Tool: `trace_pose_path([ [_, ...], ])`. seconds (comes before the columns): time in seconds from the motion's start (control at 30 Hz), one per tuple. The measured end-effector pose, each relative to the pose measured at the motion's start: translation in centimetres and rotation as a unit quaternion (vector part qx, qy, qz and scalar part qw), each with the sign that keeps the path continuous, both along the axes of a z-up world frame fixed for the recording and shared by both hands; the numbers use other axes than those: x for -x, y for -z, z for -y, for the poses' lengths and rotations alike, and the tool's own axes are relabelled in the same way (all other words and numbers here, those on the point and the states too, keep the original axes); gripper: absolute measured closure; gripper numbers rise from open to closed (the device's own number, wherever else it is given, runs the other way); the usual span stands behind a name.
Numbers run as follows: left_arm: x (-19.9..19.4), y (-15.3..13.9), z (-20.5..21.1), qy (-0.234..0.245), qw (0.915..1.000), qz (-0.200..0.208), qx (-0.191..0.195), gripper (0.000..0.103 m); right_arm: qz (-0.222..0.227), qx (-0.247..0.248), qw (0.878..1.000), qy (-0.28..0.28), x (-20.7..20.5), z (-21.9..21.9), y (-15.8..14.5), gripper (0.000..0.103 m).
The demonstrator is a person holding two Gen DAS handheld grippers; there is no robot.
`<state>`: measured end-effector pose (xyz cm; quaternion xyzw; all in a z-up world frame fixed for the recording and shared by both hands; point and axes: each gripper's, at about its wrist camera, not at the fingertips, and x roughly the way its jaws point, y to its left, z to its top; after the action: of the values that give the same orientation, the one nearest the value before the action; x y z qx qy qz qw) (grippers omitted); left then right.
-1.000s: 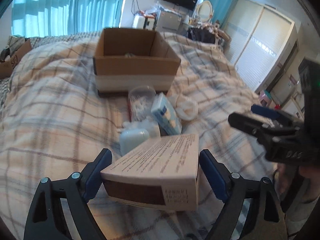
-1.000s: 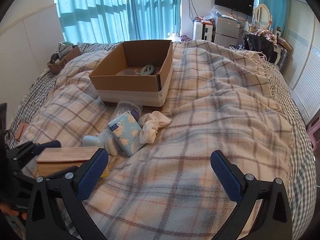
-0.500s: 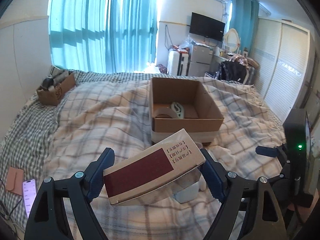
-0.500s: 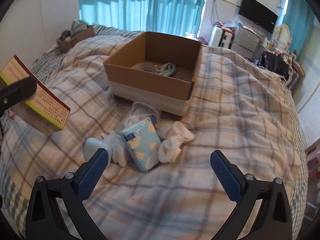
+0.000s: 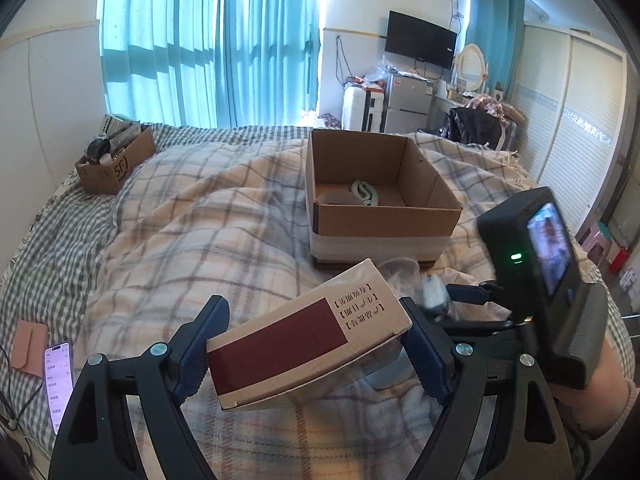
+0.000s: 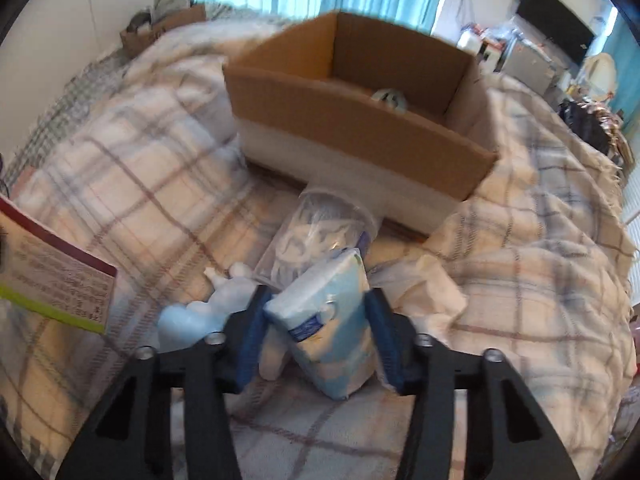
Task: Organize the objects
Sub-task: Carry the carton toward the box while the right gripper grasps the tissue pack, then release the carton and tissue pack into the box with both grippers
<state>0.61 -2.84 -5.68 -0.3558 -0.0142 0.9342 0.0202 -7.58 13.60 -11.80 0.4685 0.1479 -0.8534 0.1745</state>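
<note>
Tissue pack (image 6: 328, 320) sits between closing right gripper (image 6: 316, 338), apparently touching.

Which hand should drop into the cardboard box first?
Left. The left gripper already holds the maroon carton lifted, facing the cardboard box. The right gripper is only closing around the tissue pack on the blanket.
</note>
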Motion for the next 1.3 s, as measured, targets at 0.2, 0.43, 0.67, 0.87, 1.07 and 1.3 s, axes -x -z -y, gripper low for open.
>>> trace_pose_path([
  [0.2,-0.2,-1.0,-0.3,0.008,0.9999,-0.005,-0.007,0.017,-0.051,0.066,0.996,0.012,-1.8,-2.1,-4.4,0.081],
  [0.43,0.7,-2.9,-0.7,0.018,0.9995,-0.012,-0.021,0.017,-0.084,0.097,0.992,0.001,-2.9,-3.2,-9.2,0.081],
  [0.67,4.5,-6.8,-2.5,0.042,0.9981,-0.043,-0.016,0.017,-0.134,0.107,0.985,-0.012,-1.8,-3.5,-14.8,0.081],
  [0.87,10.1,-9.5,-3.9,0.058,0.9961,-0.067,-0.004,0.017,-0.150,0.135,0.979,-0.014,2.2,-4.4,-18.4,0.081],
  [1.07,17.7,-9.1,-4.3,0.083,0.9955,-0.044,-0.007,0.017,-0.153,0.132,0.979,-0.023,7.7,-3.8,-19.6,0.081],
  [1.3,23.5,-4.6,-3.9,0.081,0.9965,-0.018,-0.010,0.017,-0.139,0.125,0.982,-0.018,14.9,-3.4,-16.9,0.081],
])
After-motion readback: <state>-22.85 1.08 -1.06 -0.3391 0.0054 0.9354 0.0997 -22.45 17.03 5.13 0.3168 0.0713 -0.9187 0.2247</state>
